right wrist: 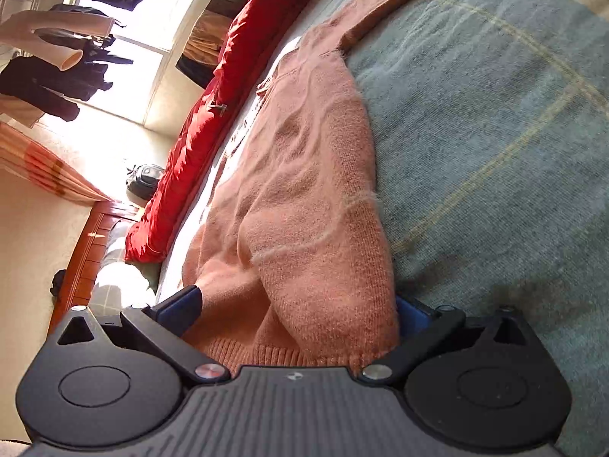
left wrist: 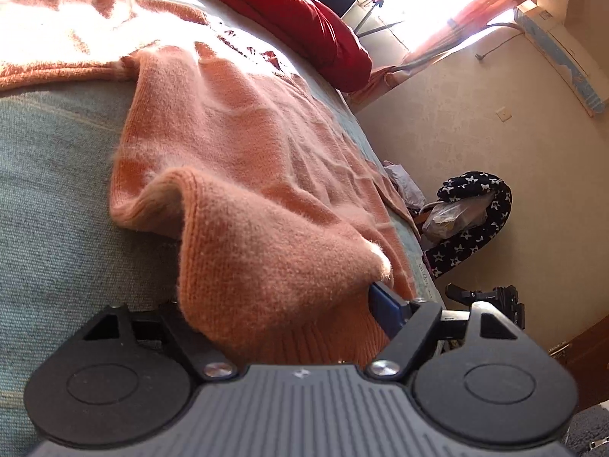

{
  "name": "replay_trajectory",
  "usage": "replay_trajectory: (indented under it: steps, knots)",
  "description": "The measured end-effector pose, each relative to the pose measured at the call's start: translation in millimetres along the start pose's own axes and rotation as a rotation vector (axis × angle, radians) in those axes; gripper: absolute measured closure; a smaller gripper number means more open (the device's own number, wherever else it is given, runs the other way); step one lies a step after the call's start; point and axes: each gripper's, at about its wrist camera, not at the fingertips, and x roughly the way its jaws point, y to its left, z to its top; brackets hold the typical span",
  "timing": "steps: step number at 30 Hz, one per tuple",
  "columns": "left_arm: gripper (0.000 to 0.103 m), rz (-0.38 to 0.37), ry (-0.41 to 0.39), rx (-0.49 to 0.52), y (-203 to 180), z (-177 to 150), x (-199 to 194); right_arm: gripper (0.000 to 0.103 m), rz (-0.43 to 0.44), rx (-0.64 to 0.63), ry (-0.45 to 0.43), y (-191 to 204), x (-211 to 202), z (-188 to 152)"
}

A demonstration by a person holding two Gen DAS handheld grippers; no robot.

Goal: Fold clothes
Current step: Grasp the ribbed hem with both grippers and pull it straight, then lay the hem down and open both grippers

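We see a red quilt (left wrist: 304,15) bunched along the far edge of the bed, beyond the orange sweater (left wrist: 236,144), with dark clothes (right wrist: 57,72) hanging at the bright window behind it. Off the bed's side, a star-print garment (left wrist: 475,213) is slumped against the wall beside a plastic bag. Nothing lies on top of the sweater.

The sweater lies spread on the grey-green bedspread (left wrist: 57,175), its ribbed hem turned toward us.

Our left gripper (left wrist: 281,304) has a raised fold of the hem draped between its widely parted jaws; one blue pad shows at the fold's edge, the other is hidden, so we cannot tell whether it grips.

Our right gripper (right wrist: 300,304) also stands wide, the hem bunched between its blue pads (right wrist: 182,301), which touch the knit on both sides.
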Motion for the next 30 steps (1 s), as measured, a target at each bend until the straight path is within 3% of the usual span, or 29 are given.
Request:
replay_trajectory:
  steps: [3, 6, 9, 10, 12, 13, 14, 15, 25, 30]
  knots:
    - [0.033, 0.004, 0.016, -0.01, -3.0, -12.7, -5.1, 0.0, -0.002, -0.019, 0.089, 4.9, 3.1, 1.2]
    - [0.039, 0.008, 0.003, -0.027, -1.7, -27.0, -10.7, 0.0, 0.039, -0.014, 0.19, 2.9, -7.4, -22.2]
    - [0.048, 0.024, -0.014, -0.063, 1.7, -27.5, -7.8, 0.002, 0.045, -0.05, 0.166, 5.7, -11.3, -36.2]
    - [0.051, 0.032, -0.016, -0.076, 2.1, -25.7, -5.4, 0.008, 0.042, -0.063, 0.149, 7.0, -11.1, -38.2]
    - [0.068, 0.061, -0.005, -0.056, -4.0, -23.4, -1.8, 0.035, 0.029, -0.079, 0.132, 9.3, -7.4, -36.2]
    - [0.071, 0.077, 0.005, -0.039, -8.9, -23.3, -1.6, 0.055, 0.009, -0.092, 0.139, 10.3, -6.1, -35.6]
    - [0.081, 0.085, 0.009, -0.03, -13.9, -23.8, -3.5, 0.079, -0.012, -0.107, 0.145, 11.2, -5.5, -34.8]
    - [0.089, 0.089, 0.008, -0.022, -19.4, -24.6, -7.0, 0.084, -0.027, -0.117, 0.147, 11.7, -7.7, -33.6]
    - [0.091, 0.06, -0.008, 0.075, -102.2, -33.0, -53.0, 0.085, 0.012, -0.254, 0.07, 52.4, -76.4, 9.5]
    - [0.088, 0.181, 0.054, -0.008, -88.2, -53.2, -61.0, 0.079, -0.058, -0.286, 0.126, 59.3, -90.0, 24.5]
